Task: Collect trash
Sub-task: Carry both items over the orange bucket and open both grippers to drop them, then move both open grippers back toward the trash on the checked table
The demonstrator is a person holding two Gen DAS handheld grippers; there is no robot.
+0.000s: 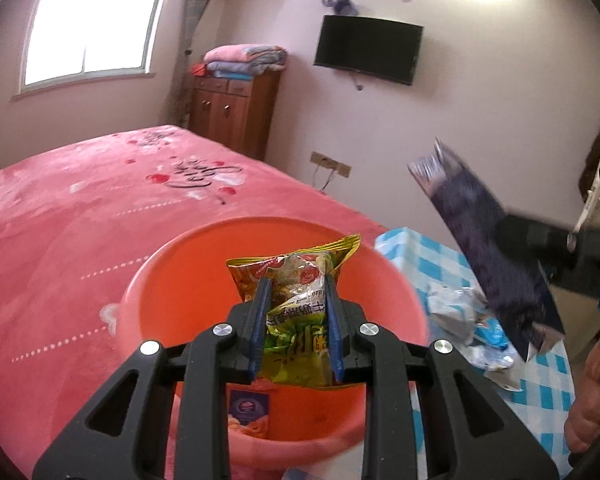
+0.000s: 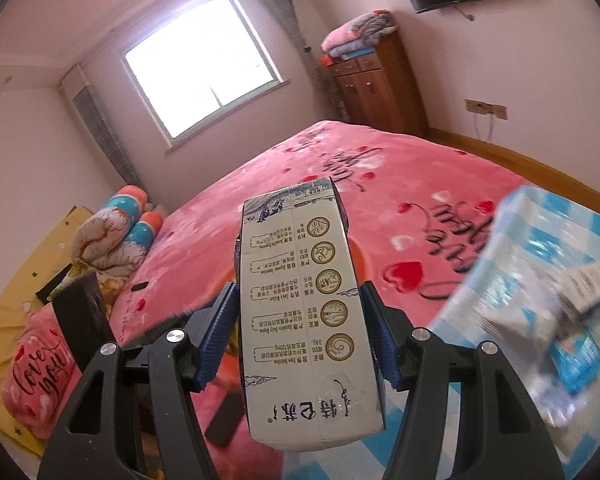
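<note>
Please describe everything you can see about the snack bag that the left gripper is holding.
The snack bag is a crinkled, glossy foil-like packet, yellow and green with red food pictures and Chinese text. Its serrated sealed edge points up and away. The left gripper has its blue-padded jaws shut on the bag's middle, holding it upright above the open orange basin. Nothing but the jaws touches it.

Snack packet [image 1: 300, 316]: yellow-green, red patches, dark print, gold serrated edge.
Basin [image 1: 188, 280]: orange-red plastic, plain.
Milk carton [image 2: 308, 304]: white panel, gold round emblems, dark text, navy sides.
Bed blanket [image 1: 80, 208]: pink fleece, red hearts, black script, white dotted lines.
Cloth [image 2: 572, 224] beside bed: light blue and white check.
Left gripper [image 1: 298, 320]: black frame, blue finger pads, silver screws.
Cabinet [image 1: 232, 112]: reddish-brown wood.
Pillow [image 2: 40, 372]: pink, black "love you" script.
</note>
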